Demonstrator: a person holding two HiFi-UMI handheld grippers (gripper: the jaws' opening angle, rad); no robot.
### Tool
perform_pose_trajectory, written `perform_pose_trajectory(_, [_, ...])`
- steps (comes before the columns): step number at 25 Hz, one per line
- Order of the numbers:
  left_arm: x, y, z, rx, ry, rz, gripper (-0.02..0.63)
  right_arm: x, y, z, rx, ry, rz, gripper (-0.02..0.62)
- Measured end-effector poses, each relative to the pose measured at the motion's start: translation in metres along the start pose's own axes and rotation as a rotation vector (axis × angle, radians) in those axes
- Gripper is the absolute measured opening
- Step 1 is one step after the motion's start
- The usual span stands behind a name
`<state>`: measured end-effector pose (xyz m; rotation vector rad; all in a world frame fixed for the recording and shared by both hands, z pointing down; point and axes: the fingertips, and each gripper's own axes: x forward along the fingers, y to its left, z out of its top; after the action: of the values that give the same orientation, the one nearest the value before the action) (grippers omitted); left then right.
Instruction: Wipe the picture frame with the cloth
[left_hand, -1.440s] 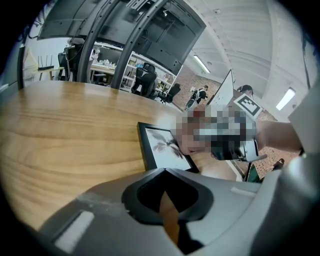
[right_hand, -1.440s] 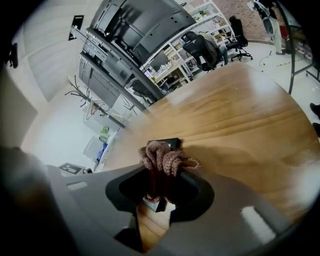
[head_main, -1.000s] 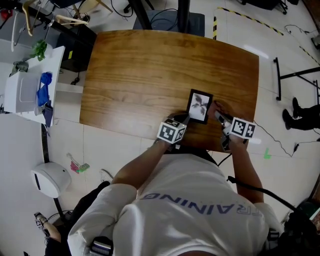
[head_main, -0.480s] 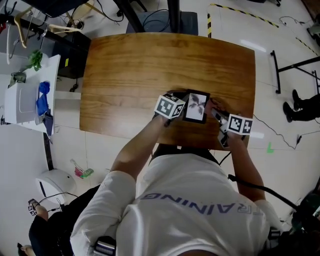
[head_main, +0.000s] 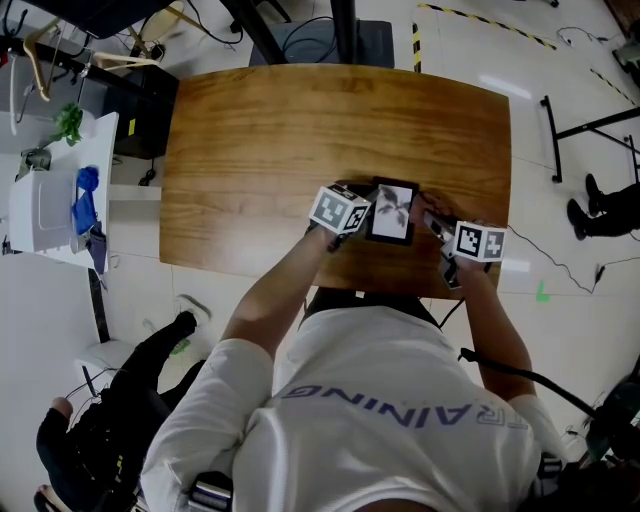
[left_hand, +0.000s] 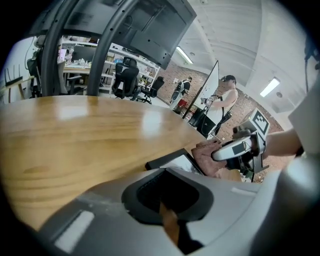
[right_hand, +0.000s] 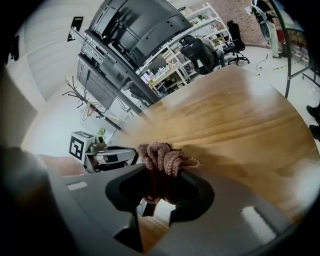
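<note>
From the head view, the picture frame (head_main: 392, 212) lies on the table (head_main: 250, 150) near its front edge, between the two tools. The left gripper (head_main: 360, 215) sits just beside the frame's left side, likely to stop it sliding. The right gripper (head_main: 432, 225) brings the cloth (head_main: 422, 212) to the frame's right edge.

In the left gripper view, the jaws are drawn nearly together, with only a thin brown sliver between them. Whether they nip the frame's edge cannot be told. The frame's dark border shows just ahead, with the cloth touching its far side.

In the right gripper view, the jaws pinch a bunched wad of cloth, with its knotted end poking out in front. That gives a soft pad to rub with and keeps the hard jaws off the glass.
</note>
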<state>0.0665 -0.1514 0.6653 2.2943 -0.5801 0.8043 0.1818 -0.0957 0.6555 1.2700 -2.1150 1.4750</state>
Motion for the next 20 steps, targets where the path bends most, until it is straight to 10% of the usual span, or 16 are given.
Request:
perform_pose_trajectory(10, [-0.001,0.004,0.001,-0.052,-0.016,-0.018,0.006,0.012,0.079,-0.016,0.086,0.103,0.242,0.123])
perform_pose_trajectory(20, [0.001,0.002,0.001,-0.062,-0.029,-0.014,0.006,0.06,0.104,-0.056,0.027,0.258,0.217,0.122])
